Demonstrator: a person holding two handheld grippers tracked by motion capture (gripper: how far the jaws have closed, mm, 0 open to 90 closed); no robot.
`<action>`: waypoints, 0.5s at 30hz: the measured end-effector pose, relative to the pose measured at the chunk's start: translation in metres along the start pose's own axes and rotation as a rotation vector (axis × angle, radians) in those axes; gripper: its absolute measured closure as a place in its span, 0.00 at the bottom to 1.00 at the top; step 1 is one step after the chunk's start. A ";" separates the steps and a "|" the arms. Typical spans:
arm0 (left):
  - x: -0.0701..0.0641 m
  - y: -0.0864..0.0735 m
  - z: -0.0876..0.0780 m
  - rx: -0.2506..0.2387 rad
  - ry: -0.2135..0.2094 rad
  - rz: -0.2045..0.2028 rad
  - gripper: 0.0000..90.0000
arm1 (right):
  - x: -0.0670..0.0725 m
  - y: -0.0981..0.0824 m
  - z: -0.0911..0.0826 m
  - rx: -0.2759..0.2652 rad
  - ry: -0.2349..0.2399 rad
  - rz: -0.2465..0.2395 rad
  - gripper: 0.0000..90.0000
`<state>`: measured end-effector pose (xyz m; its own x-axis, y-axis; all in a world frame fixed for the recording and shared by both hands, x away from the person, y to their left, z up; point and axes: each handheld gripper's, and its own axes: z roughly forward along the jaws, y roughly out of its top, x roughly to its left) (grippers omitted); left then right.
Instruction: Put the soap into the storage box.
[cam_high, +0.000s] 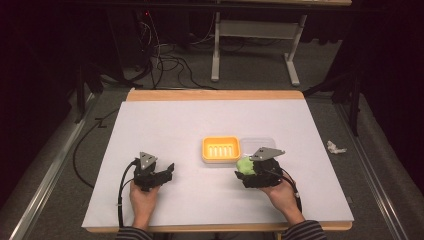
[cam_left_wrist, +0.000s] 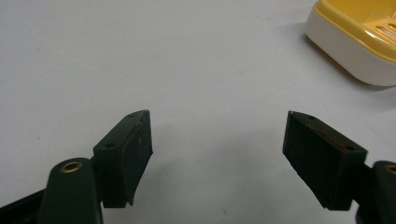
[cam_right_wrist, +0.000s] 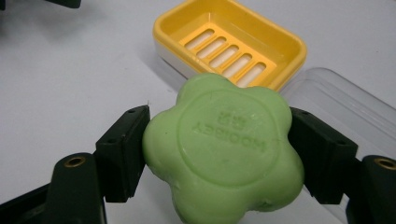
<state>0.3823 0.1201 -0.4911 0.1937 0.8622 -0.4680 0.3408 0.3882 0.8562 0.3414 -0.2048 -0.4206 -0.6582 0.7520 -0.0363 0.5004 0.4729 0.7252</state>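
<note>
— On the white table (cam_high: 165, 125), at about five o'clock from the yellow soap dish (cam_high: 220, 149), what is the right gripper (cam_high: 248, 169) doing?

— Its two black jaws are clamped on a green flower-shaped soap (cam_right_wrist: 224, 149), one pad on each side. The soap's embossed round face is turned toward the right gripper's camera. In the high view the soap (cam_high: 245, 164) sits at the gripper's tip, just beside the dish's lower right corner.

— And the dish itself?

— It has a slotted yellow insert (cam_right_wrist: 229, 51) over a white base, and it holds nothing. A clear plastic lid (cam_high: 259, 145) lies touching it at three o'clock.

— Where is the left gripper (cam_high: 169, 169)?

— At roughly eight o'clock from the dish, well apart from it, low over the table. Its jaws are spread wide with nothing between them, just bare white surface. The dish's corner (cam_left_wrist: 359, 42) shows at one o'clock in the left gripper view.

— Anything else around?

— A crumpled white scrap (cam_high: 335, 147) lies on the floor past the table's right edge.
</note>
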 end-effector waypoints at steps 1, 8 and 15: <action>0.000 0.000 0.000 0.003 0.000 0.002 0.27 | -0.002 0.003 0.000 -0.003 0.000 -0.004 0.31; 0.000 0.000 0.000 0.000 -0.003 -0.001 0.27 | -0.005 0.014 0.002 -0.010 -0.002 -0.001 0.30; 0.000 0.000 0.000 0.000 -0.004 -0.003 0.27 | -0.008 0.023 0.007 -0.012 -0.007 -0.005 0.31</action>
<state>0.3821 0.1201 -0.4909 0.1964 0.8599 -0.4712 0.3417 0.3904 0.8549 0.3626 -0.1969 -0.4086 -0.6568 0.7527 -0.0447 0.4904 0.4714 0.7330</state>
